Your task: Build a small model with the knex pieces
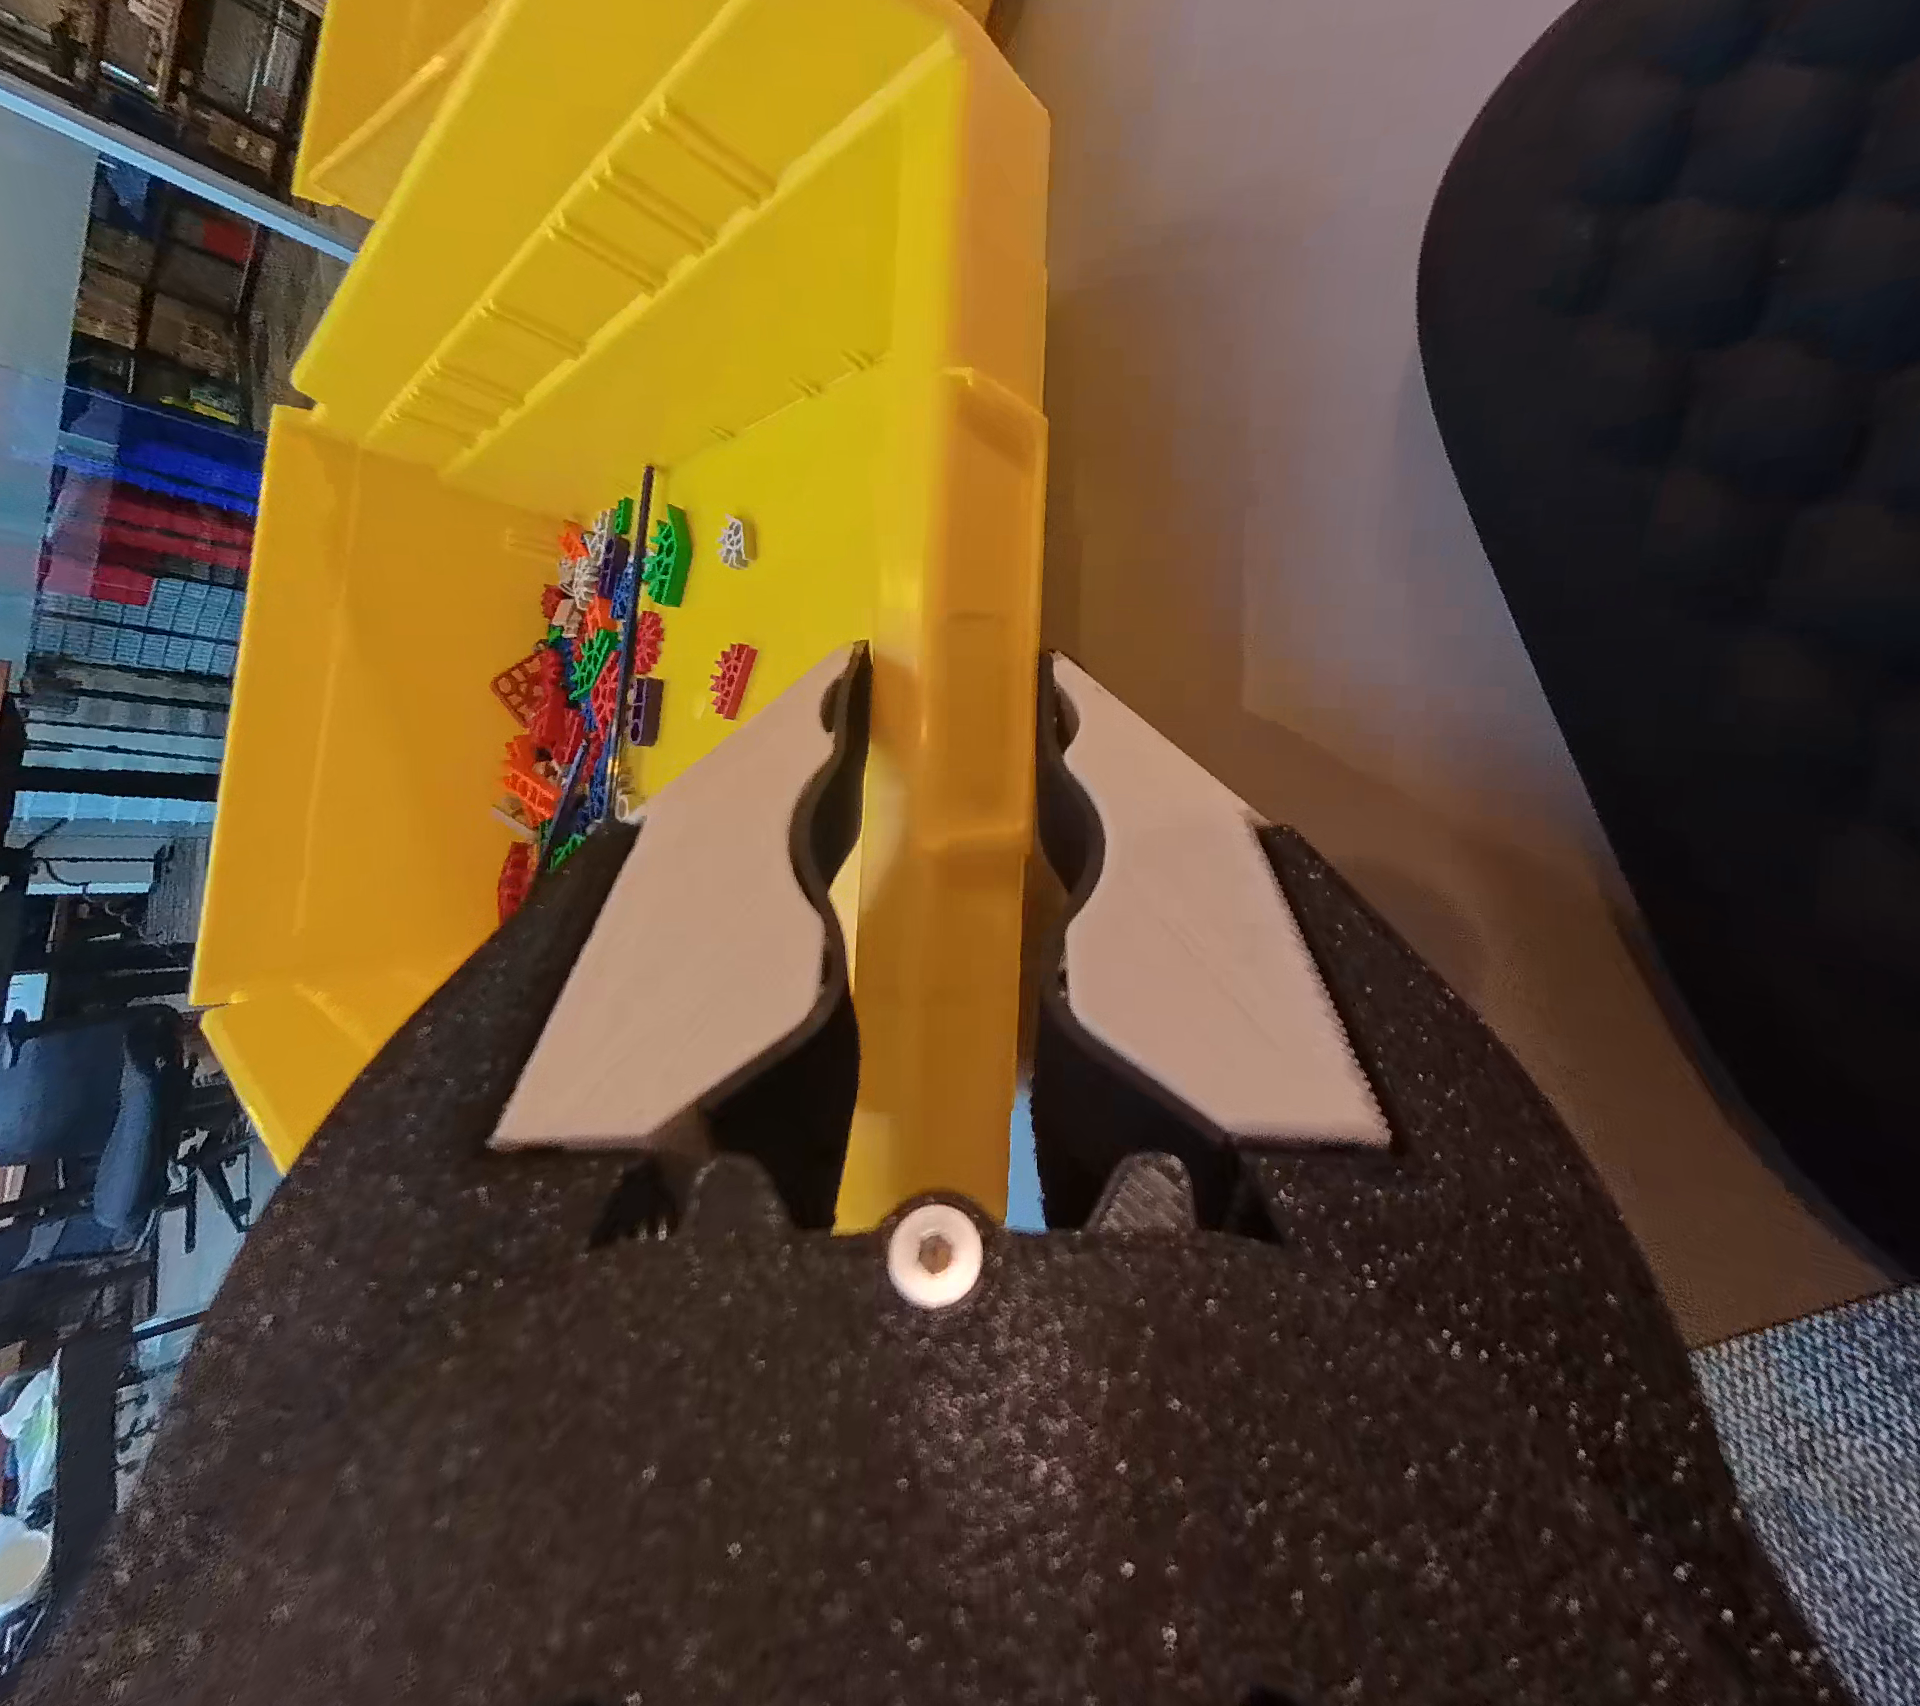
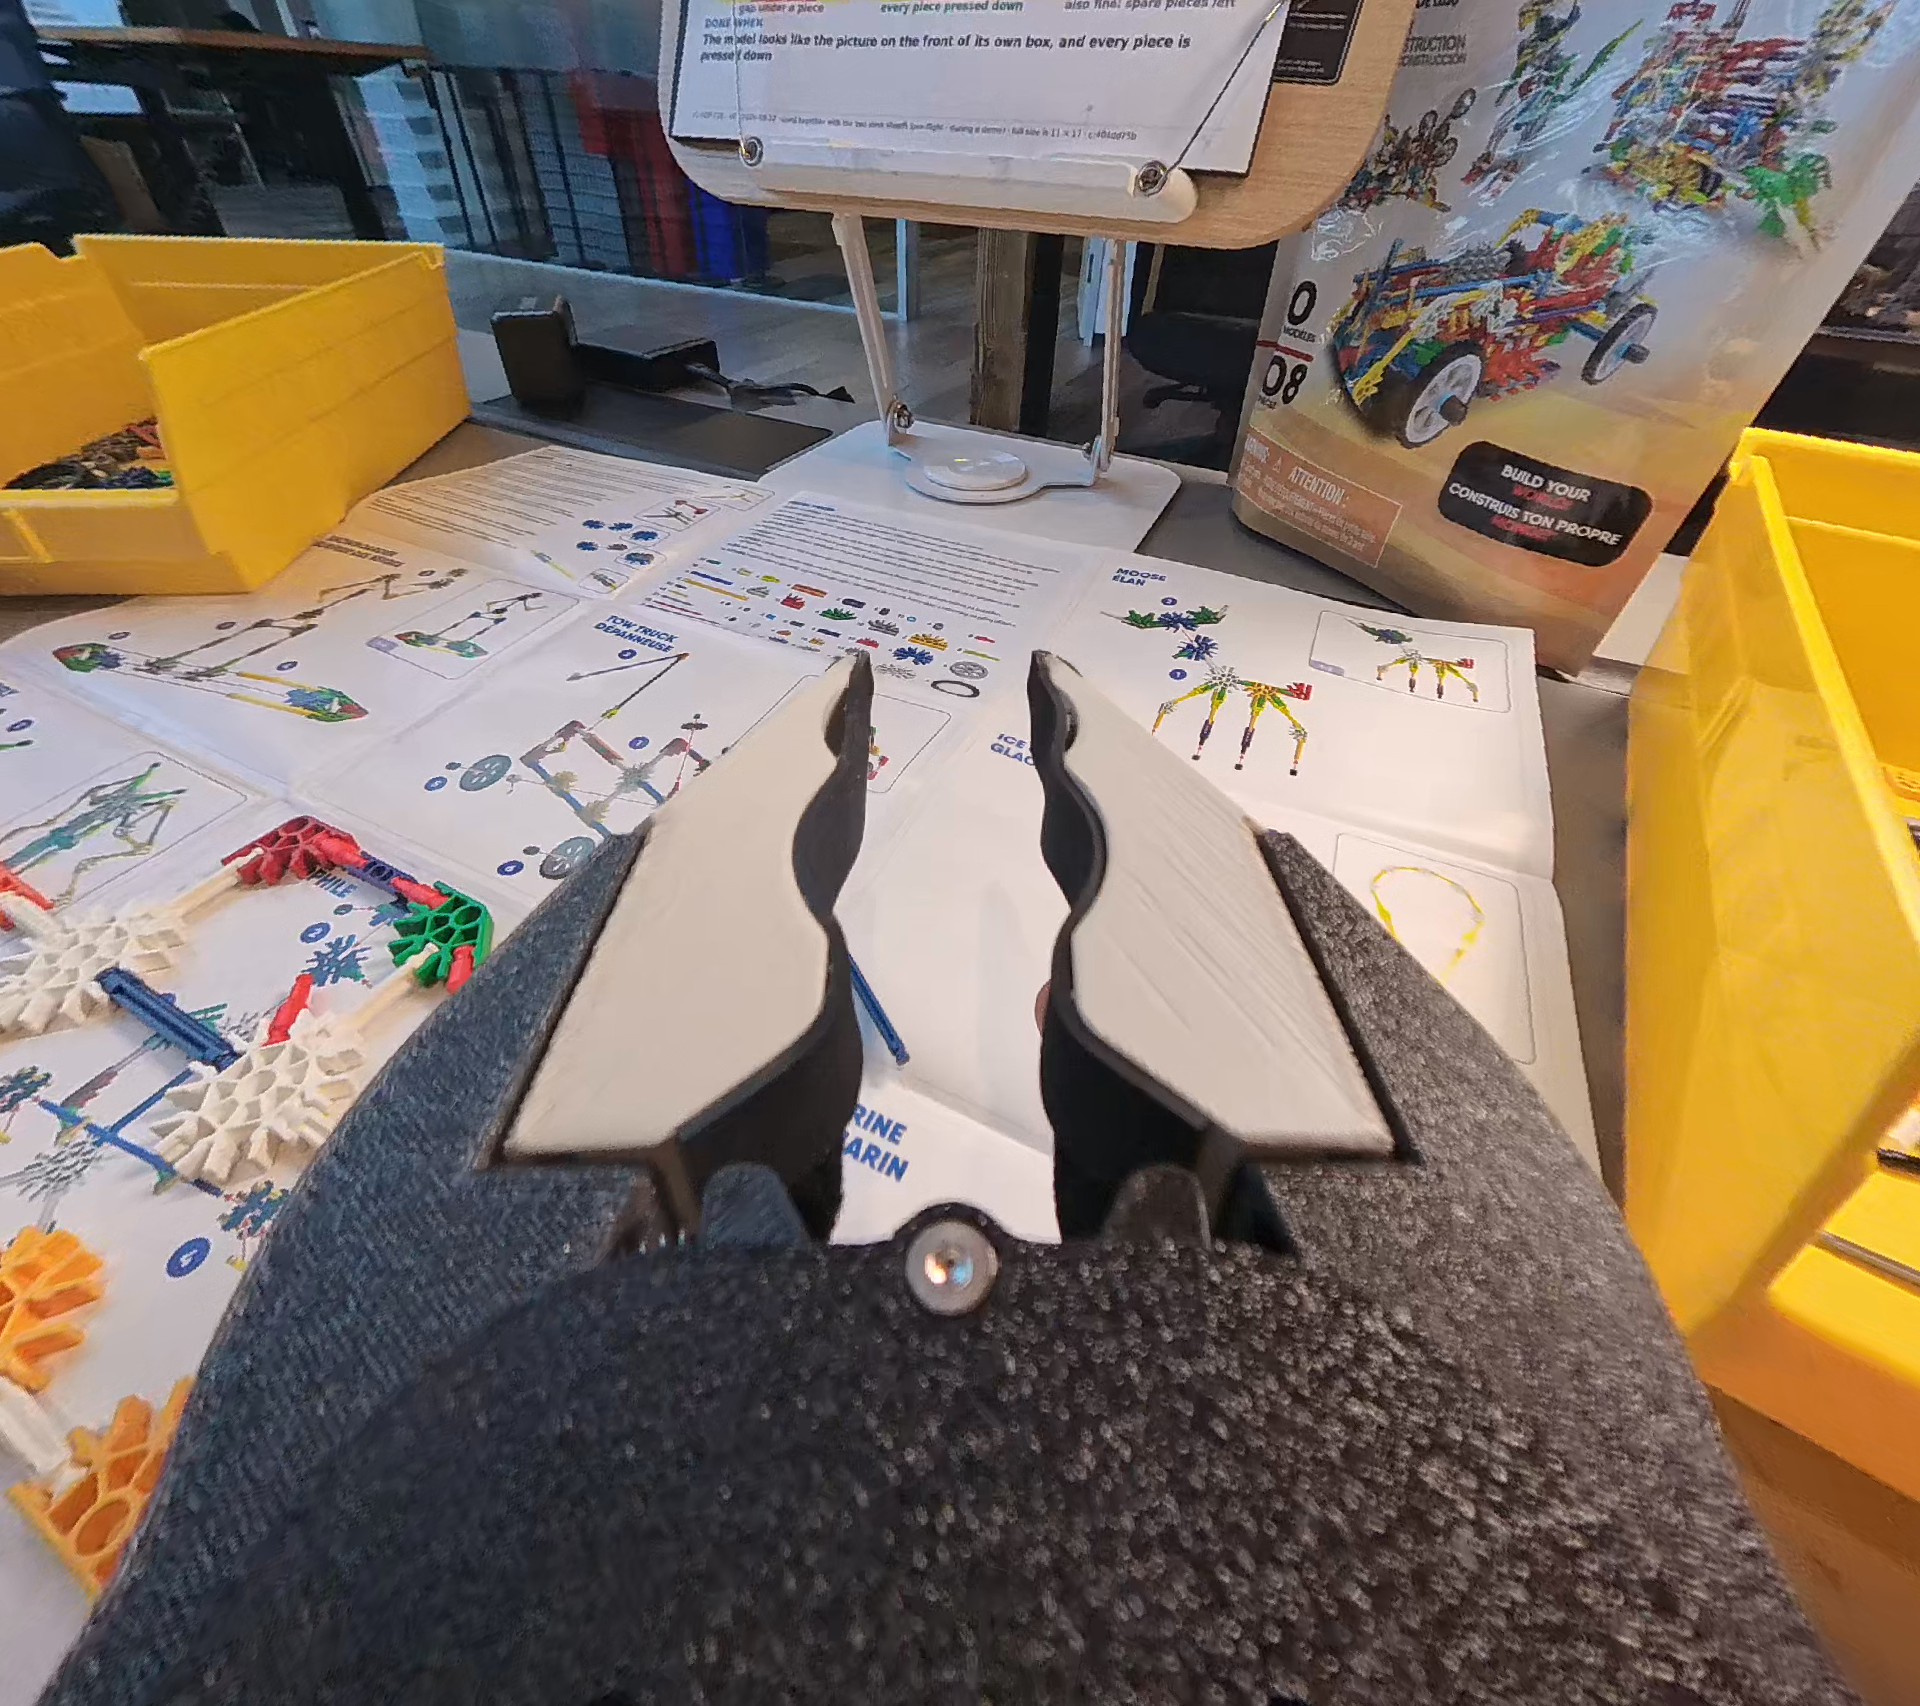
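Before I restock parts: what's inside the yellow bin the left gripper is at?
The yellow bin holds a loose pile of small connector pieces in red, orange, green, blue, purple and grey, plus a thin dark rod. The left gripper covers the bin's near end.

Your left gripper [image 1: 951, 669]: coarse black speckled body, two pale grey fingers [image 1: 717, 908] with black wavy inner pads, a sawtooth edge on the outer right one, and one silver hex screw [image 1: 933, 1254] at the centre. Your right gripper [image 2: 948, 669]: same build, body more charcoal, silver screw [image 2: 948, 1269] in the middle.
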A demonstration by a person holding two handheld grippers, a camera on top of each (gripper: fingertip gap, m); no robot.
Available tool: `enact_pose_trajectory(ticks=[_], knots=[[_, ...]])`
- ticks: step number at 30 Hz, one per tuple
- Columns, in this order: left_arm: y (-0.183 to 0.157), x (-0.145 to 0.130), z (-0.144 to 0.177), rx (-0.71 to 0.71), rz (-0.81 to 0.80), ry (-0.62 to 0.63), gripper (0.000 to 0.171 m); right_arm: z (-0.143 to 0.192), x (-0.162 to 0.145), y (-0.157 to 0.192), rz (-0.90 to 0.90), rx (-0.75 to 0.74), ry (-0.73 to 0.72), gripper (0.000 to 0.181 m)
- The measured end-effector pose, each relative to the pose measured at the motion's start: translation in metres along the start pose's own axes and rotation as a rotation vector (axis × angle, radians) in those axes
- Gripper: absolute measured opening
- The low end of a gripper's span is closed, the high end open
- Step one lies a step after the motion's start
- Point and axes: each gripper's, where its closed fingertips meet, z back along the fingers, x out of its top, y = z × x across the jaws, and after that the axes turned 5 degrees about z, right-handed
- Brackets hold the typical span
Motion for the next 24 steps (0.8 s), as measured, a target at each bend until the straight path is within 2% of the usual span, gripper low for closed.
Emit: enact_pose_trajectory(ticks=[10,17,20,22,24], knots=[[0.004,-0.002,-0.009,-0.046,-0.06,-0.032,0.029,0.002,0.0,-0.002,-0.017,-0.007,0.0,0.029],[0.012,-0.007,-0.01,-0.016,-0.023,-0.024,0.031,0.003,-0.001,-0.004,-0.017,-0.008,0.001,0.029],[0.011,0.003,-0.003,-0.055,0.075,-0.065,0.032,0.004,-0.001,-0.003,-0.017,-0.008,0.002,0.029],[0.015,0.021,0.009,-0.123,0.243,-0.127,0.033,0.004,-0.001,-0.003,-0.016,-0.007,0.001,0.029],[0.038,0.04,0.023,-0.13,0.421,-0.175,0.031,0.004,0.0,-0.002,-0.015,-0.005,-0.001,0.029]])
